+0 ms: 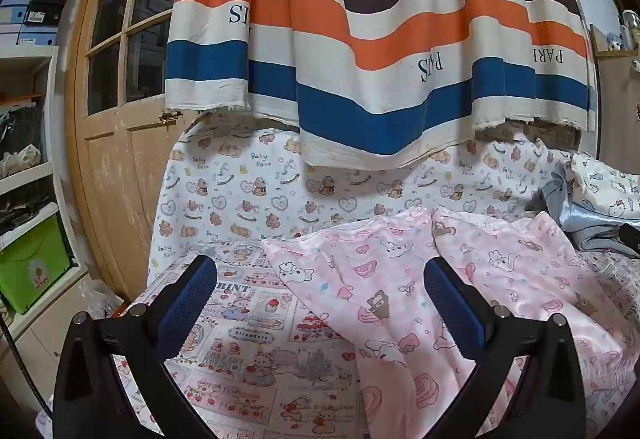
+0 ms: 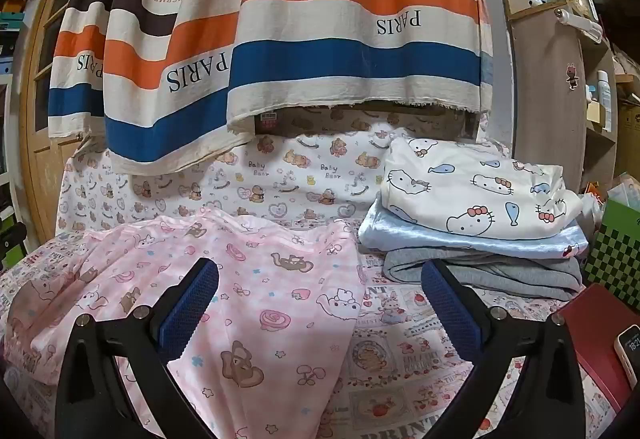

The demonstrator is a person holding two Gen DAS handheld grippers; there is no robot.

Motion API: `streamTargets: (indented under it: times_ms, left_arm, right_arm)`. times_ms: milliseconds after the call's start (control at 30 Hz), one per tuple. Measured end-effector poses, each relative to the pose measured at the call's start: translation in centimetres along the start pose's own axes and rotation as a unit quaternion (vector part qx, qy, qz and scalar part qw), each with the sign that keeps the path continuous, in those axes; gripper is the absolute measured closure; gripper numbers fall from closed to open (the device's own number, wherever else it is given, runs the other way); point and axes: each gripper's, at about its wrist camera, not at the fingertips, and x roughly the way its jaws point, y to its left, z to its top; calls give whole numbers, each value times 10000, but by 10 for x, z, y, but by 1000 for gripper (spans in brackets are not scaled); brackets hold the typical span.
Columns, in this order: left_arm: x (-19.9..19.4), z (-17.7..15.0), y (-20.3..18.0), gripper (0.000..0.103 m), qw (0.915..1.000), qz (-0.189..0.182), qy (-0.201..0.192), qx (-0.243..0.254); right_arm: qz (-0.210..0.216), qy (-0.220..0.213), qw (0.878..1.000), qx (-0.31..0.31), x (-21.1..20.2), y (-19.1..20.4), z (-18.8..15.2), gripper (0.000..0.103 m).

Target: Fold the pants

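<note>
Pink cartoon-print pants (image 1: 460,279) lie spread on a bed covered with a printed sheet (image 1: 256,351). In the right wrist view the pants (image 2: 224,279) fill the left and middle. My left gripper (image 1: 320,303) is open and empty, hovering above the pants' left edge, its right finger over the pink fabric. My right gripper (image 2: 320,303) is open and empty above the pants' right edge, its left finger over the fabric and its right finger over the sheet (image 2: 400,359).
A stack of folded clothes (image 2: 476,215) sits at the right of the bed. A striped curtain (image 1: 360,39) hangs behind. A wooden door (image 1: 120,79) and shelves stand left. A red book (image 2: 592,343) with a phone (image 2: 630,355) lies at the right.
</note>
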Motion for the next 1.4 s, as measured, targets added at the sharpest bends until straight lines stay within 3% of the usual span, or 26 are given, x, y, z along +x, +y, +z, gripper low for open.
streamTargets:
  times_ms: [1400]
  left_arm:
    - [0, 0, 0, 1, 10000, -8, -36, -44]
  right_arm:
    - [3, 11, 10000, 2, 1, 0, 1, 1]
